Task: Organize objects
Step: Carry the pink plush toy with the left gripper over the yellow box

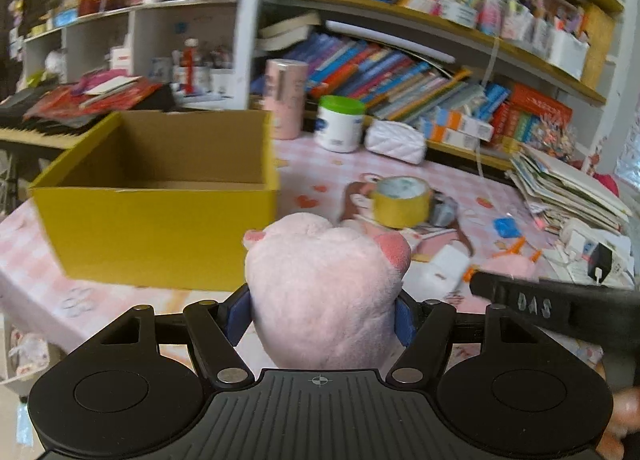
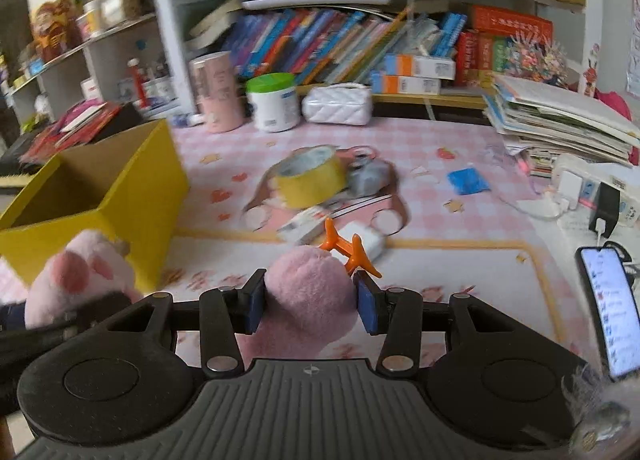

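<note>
My left gripper [image 1: 322, 312] pinches a pink plush paw [image 1: 324, 292], its blue pads pressed into the fur on both sides. The toy's darker pink toe pads face away from me. My right gripper [image 2: 310, 306] is clamped tight on a second pink plush paw [image 2: 310, 292], the fur bulging up between its blue pads. In the right wrist view the first paw sits at lower left, just in front of the box, with my left gripper's dark body partly visible beneath it.

An open yellow cardboard box [image 1: 160, 219] stands on the pink checked tablecloth [image 1: 312, 163], ahead and to the left of both paws; I see nothing in the part of its brown interior that shows.

Farther out on the cloth lies a roll of yellow tape [image 2: 310, 179], touching a small grey object [image 2: 366, 177] that is too blurred to name. Near the right paw lie an orange plastic clip [image 2: 348, 250] and a white charger block [image 2: 366, 238]. A white tub with a green lid [image 2: 272, 101], a pink cylinder [image 2: 216, 89] and a white quilted pouch [image 2: 338, 103] stand at the back, below crowded bookshelves [image 2: 360, 31]. A lit phone [image 2: 610, 306] rests at far right.
</note>
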A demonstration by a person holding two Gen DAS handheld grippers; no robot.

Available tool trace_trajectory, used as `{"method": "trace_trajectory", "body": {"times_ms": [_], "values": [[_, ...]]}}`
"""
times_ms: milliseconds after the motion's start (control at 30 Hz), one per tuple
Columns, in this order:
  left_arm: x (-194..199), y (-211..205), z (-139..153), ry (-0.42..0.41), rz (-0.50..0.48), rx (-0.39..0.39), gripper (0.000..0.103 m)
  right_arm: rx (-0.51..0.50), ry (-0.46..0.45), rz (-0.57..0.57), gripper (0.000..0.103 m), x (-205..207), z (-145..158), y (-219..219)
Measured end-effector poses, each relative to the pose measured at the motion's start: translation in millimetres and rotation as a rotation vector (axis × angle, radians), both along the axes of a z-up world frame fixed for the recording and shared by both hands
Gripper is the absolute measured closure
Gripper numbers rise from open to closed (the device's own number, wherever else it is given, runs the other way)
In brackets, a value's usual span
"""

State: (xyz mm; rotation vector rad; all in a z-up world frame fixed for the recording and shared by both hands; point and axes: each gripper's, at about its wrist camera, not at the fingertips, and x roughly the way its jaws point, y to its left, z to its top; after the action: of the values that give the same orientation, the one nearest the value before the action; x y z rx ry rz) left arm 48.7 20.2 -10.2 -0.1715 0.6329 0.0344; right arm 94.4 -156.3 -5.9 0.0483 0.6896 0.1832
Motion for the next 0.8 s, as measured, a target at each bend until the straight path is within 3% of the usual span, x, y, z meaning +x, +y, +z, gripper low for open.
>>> {"method": "trace_trajectory", "body": {"times_ms": [367,800], "values": [[-60.1,72.4,-6.8,0.028,0.025,0.025,0.034,-0.006,0.026,0.028,0.060,-74.7,-11.1,82.3],[-93.8,125.4,-2.9,0.005,0.106,0.006,0.034,-0.028,0.022,0.135,0.060,-98.8,-4.1,144.5]]}}
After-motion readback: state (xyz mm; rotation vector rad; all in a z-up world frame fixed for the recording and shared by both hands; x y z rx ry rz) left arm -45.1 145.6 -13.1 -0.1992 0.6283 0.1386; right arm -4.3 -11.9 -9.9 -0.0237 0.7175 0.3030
